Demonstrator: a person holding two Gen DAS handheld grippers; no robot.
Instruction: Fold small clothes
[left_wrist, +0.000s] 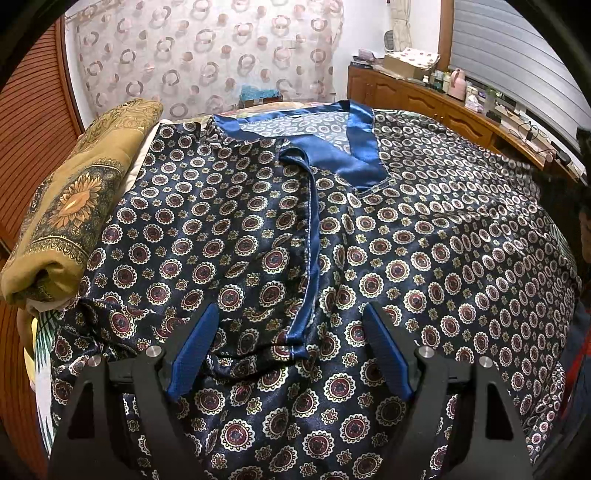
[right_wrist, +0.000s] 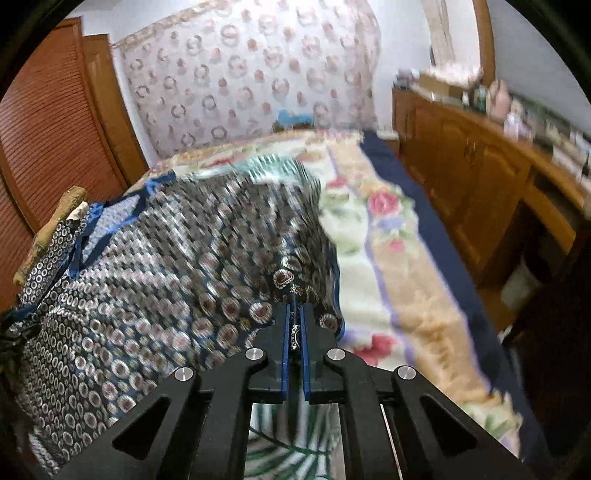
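Note:
A dark blue satin garment (left_wrist: 406, 240) with a medallion print and a plain blue collar (left_wrist: 354, 155) lies spread on the bed. A blue-trimmed front edge (left_wrist: 312, 236) runs down its middle. My left gripper (left_wrist: 291, 310) is open just above the garment, its jaws either side of that trim's lower end. In the right wrist view the same garment (right_wrist: 166, 258) is blurred by motion. My right gripper (right_wrist: 294, 306) is shut on the garment's right edge and holds it lifted off the bed.
A folded tan quilt (left_wrist: 74, 206) lies left of the garment. The floral bedspread (right_wrist: 399, 280) shows to the right. A wooden cabinet (right_wrist: 480, 177) with clutter on top runs along the right wall. Louvred wooden doors (right_wrist: 44, 122) stand at left.

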